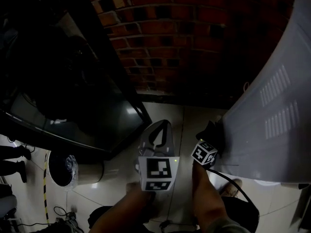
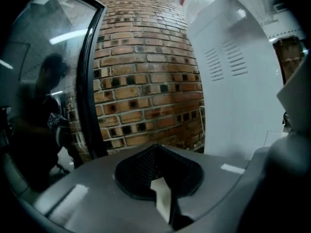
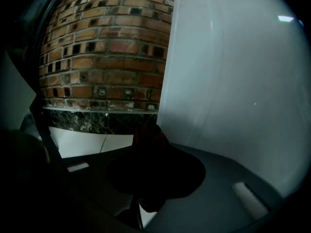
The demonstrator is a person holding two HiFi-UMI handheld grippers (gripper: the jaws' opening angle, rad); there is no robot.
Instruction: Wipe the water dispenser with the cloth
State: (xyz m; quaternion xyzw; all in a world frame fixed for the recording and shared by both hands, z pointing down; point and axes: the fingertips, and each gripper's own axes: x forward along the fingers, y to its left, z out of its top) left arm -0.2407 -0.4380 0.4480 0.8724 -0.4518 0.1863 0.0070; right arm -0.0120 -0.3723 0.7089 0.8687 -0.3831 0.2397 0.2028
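At far left, a dark glass-fronted cabinet (image 1: 73,96) ran its black frame edge diagonally toward the middle, with a lined bin (image 1: 63,169) at its foot. What lay behind the glass was lost in reflections. Between that edge and the water dispenser (image 1: 272,115), a narrow wedge of pale tiled floor (image 1: 187,123) lay open. A brick wall (image 1: 184,42) on a dark stone skirting (image 3: 97,120) closed it at the back.

Over this gap the left gripper (image 1: 164,126) hung with its jaws drawn together on nothing, clear of both cabinet and dispenser. Just to its right, the right gripper (image 1: 211,139) pinched a dark reddish cloth (image 3: 148,137) in a narrow grip, low beside the dispenser's side panel. Whether the cloth actually pressed on the panel was hard to make out in the dim light.

At the right, the dispenser itself was white, with two groups of vent slots in its flank. Its front and base were cut off at the right edge.
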